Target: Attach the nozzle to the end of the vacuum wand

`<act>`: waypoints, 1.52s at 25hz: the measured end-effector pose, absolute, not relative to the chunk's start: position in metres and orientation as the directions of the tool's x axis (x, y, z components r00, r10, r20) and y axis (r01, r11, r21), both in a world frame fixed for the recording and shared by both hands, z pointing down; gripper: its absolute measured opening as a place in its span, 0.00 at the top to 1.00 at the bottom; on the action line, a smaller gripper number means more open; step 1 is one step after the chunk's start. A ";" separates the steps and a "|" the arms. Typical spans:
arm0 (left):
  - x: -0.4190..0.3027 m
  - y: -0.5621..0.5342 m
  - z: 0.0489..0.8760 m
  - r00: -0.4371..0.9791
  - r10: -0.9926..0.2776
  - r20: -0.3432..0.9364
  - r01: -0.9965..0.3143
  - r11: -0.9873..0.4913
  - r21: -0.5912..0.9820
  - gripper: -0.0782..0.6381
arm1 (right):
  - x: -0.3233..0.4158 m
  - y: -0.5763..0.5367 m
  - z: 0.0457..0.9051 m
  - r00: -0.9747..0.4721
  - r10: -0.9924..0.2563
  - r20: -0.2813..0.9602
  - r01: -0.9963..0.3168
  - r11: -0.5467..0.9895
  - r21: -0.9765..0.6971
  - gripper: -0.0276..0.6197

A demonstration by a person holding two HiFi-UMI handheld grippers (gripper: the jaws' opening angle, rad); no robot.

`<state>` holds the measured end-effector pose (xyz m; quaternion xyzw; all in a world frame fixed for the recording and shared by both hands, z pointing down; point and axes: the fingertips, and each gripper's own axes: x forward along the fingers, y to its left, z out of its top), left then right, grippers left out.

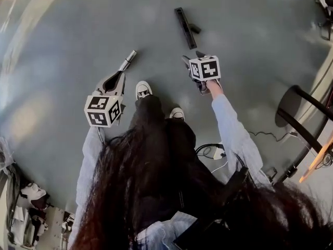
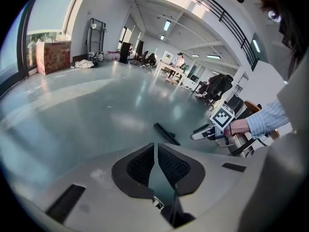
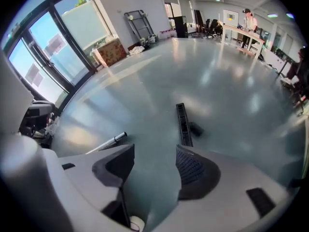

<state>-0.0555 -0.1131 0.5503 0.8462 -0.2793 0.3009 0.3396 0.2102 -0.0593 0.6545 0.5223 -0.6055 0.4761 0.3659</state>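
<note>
The black floor nozzle (image 1: pixel 184 27) lies flat on the grey floor, far from me; it also shows as nozzle (image 3: pixel 182 124) and nozzle (image 2: pixel 165 133). The silver vacuum wand (image 1: pixel 128 60) lies on the floor to its left, and only its end shows as wand (image 3: pixel 110 141). My left gripper (image 1: pixel 119 73) hangs over the wand's near part, hiding it, with its jaws shut and nothing between them (image 2: pixel 155 162). My right gripper (image 1: pixel 191 59) points down short of the nozzle, its jaws wide open and empty (image 3: pixel 154 166).
The person's two shoes (image 1: pixel 143 90) stand between the grippers. A black stool (image 1: pixel 299 111) and a floor cable (image 1: pixel 265 135) are at the right. Clutter (image 1: pixel 26 212) sits at the lower left. Desks and people (image 2: pixel 178 64) are far off across the hall.
</note>
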 end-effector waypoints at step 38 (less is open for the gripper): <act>-0.115 -0.062 0.808 0.571 -0.491 0.657 -0.815 -0.433 0.385 0.79 | 0.245 -0.161 0.850 -0.205 -0.278 0.939 -0.555 0.823 0.123 0.56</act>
